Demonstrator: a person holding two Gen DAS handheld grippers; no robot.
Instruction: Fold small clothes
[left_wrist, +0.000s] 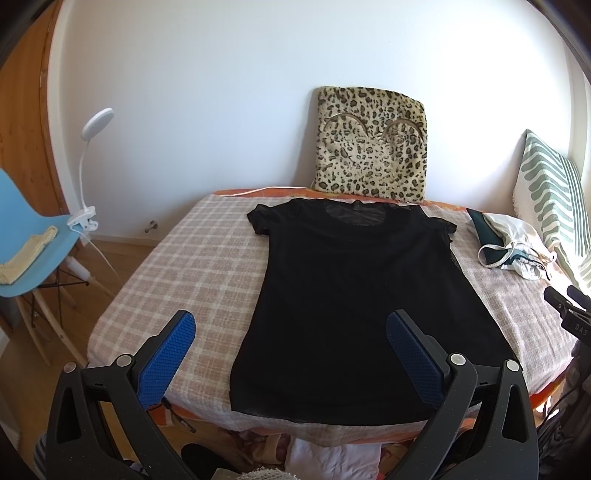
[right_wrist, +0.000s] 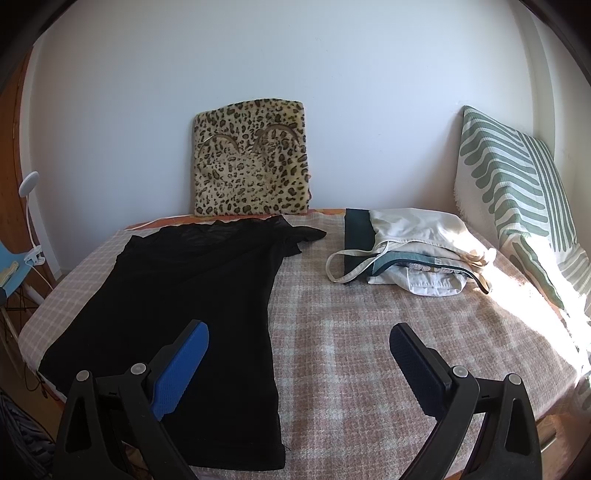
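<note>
Starting at my far left, a blue chair (left_wrist: 26, 236) with a clip-on lamp (left_wrist: 90, 162) stands off the bed, well out of the work. My left gripper (left_wrist: 290, 354) hangs above the near edge of the bed with its blue pads spread wide and nothing between them; I judge it is held there because the hem is the natural place to start a fold. The black t-shirt (left_wrist: 351, 295) lies flat on the checked blanket (left_wrist: 192, 258), neckline toward the wall and hem toward me, sleeves out to both sides, so it looks laid out ready and not yet folded. Behind it a leopard-print cushion (left_wrist: 371, 147) leans on the wall, clear of the shirt. My right gripper (right_wrist: 299, 354) is also wide apart and empty, its left finger over the shirt's right side seam, its right finger over bare blanket. Further right, a pile of folded clothes (right_wrist: 410, 251) sits apart from the shirt, probably as the stack for finished pieces, and a green-striped pillow (right_wrist: 517, 184) leans at the bed's right edge.
</note>
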